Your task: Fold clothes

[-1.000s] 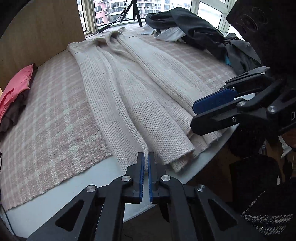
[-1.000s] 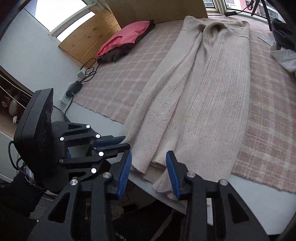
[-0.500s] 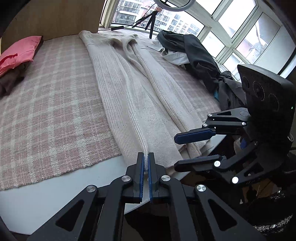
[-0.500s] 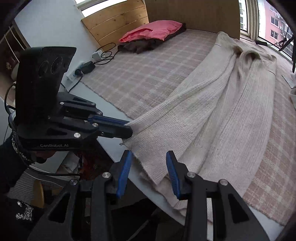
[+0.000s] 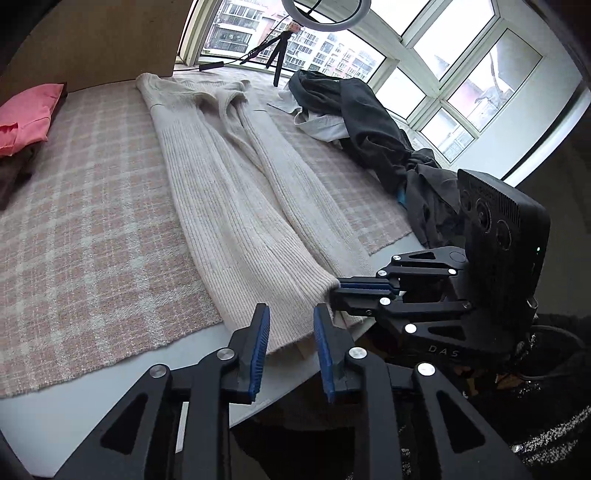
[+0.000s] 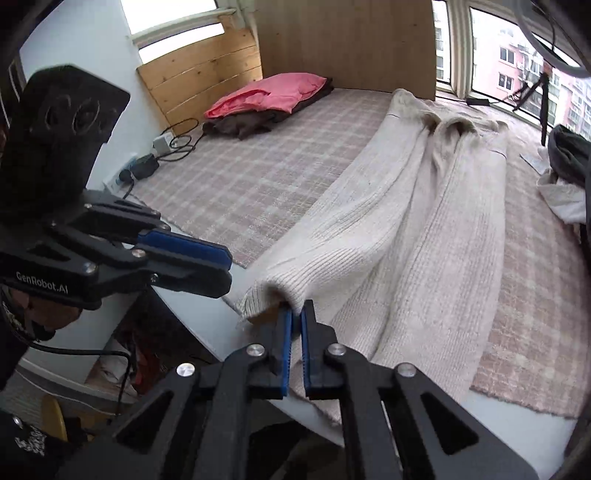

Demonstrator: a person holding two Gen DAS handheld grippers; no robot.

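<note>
1. We saw a pink-and-white plaid blanket point(image 5: 92, 236) spread over a white platform point(image 5: 48, 417), its near edge short of the platform's rim.
2. We noted a pink pillow point(image 6: 273, 94) at the far corner, lying on a dark brown cloth point(image 6: 240, 127).
3. Wooden panels point(image 6: 199, 85) stood behind the pillow.
4. We logged a power strip with a black adapter and cables point(image 6: 144, 168) on the platform beside the blanket.
5. A black tripod point(image 5: 277, 55) with a ring light point(image 5: 325, 14) stood by the windows point(image 5: 461, 74).
6. Apartment blocks point(image 5: 240, 33) showed outside.
</note>
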